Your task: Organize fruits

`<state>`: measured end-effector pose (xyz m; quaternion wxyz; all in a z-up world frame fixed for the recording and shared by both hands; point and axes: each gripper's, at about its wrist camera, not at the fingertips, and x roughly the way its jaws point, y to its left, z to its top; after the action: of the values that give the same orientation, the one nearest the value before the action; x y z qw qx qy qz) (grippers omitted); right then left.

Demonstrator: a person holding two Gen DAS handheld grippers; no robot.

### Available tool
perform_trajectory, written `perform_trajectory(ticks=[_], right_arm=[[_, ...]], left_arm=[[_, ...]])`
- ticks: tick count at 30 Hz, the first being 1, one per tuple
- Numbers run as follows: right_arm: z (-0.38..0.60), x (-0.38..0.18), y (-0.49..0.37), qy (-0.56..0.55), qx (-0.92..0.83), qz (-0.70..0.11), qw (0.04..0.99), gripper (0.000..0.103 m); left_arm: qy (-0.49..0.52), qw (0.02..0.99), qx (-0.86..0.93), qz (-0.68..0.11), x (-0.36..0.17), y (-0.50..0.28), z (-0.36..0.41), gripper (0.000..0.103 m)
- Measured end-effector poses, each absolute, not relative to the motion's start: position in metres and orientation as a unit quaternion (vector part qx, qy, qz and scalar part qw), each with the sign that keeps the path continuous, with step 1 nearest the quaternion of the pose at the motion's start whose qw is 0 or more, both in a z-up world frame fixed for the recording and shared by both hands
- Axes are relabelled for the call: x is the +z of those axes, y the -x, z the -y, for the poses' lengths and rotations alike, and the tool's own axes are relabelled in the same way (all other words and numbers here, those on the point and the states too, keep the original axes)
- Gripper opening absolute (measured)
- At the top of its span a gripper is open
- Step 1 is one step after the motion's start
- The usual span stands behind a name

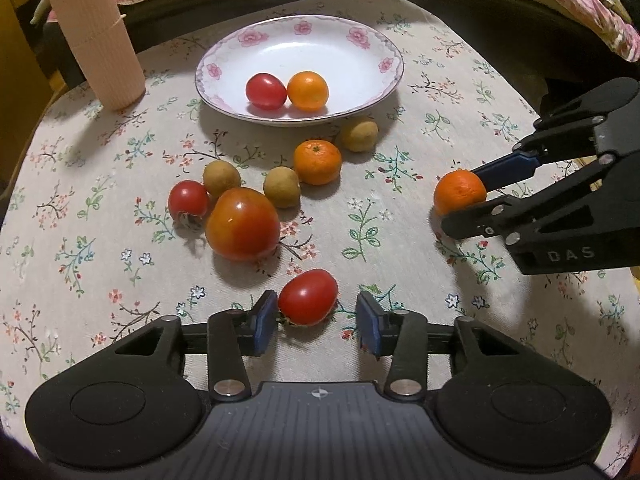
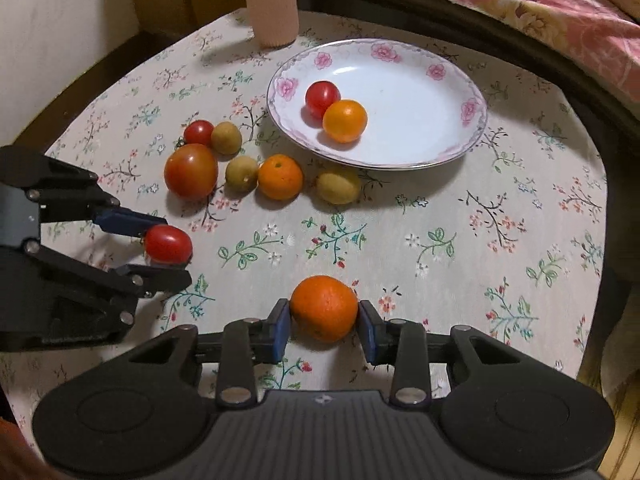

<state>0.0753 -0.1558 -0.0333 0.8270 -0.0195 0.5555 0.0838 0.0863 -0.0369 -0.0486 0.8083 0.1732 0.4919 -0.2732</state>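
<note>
A white flowered plate (image 1: pixel 360 40) (image 2: pixel 440 80) at the back holds a small red tomato (image 1: pixel 265 91) and a small orange (image 1: pixel 307 91). My left gripper (image 1: pixel 316 318) is open around an oval red tomato (image 1: pixel 308 297) (image 2: pixel 168 244) on the cloth; the left pad touches it and the right pad stands clear. My right gripper (image 2: pixel 324 326) (image 1: pixel 466 200) is shut on a mandarin (image 2: pixel 324 307) (image 1: pixel 459 192). Loose on the cloth lie a big tomato (image 1: pixel 242 224), a small tomato (image 1: pixel 188 201), a mandarin (image 1: pixel 317 161) and three brown longans (image 1: pixel 282 187).
A ribbed beige cylinder (image 1: pixel 94 36) (image 2: pixel 272 0) stands at the back left of the floral tablecloth. The round table's dark edge and pink floral fabric (image 2: pixel 540 4) lie behind the plate.
</note>
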Motion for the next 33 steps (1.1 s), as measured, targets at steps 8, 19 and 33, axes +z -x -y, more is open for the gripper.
perform_trajectory(ticks=[8,19,33], right_arm=[[0.153,-0.034,-0.077,0.024,0.086,-0.552,0.829,0.044],[0.157,-0.040,-0.086,0.018,0.093,-0.553,0.828,0.045],[0.155,-0.041,-0.096,0.016,0.090,-0.548,0.832,0.044]], left_arm=[[-0.175,0.807,-0.275,-0.493,-0.050,-0.091,0.036,0.063],[-0.170,0.805,-0.280,-0.494,-0.051,-0.093,0.037,0.058],[-0.168,0.806,-0.279,-0.494,-0.051,-0.092,0.037,0.053]])
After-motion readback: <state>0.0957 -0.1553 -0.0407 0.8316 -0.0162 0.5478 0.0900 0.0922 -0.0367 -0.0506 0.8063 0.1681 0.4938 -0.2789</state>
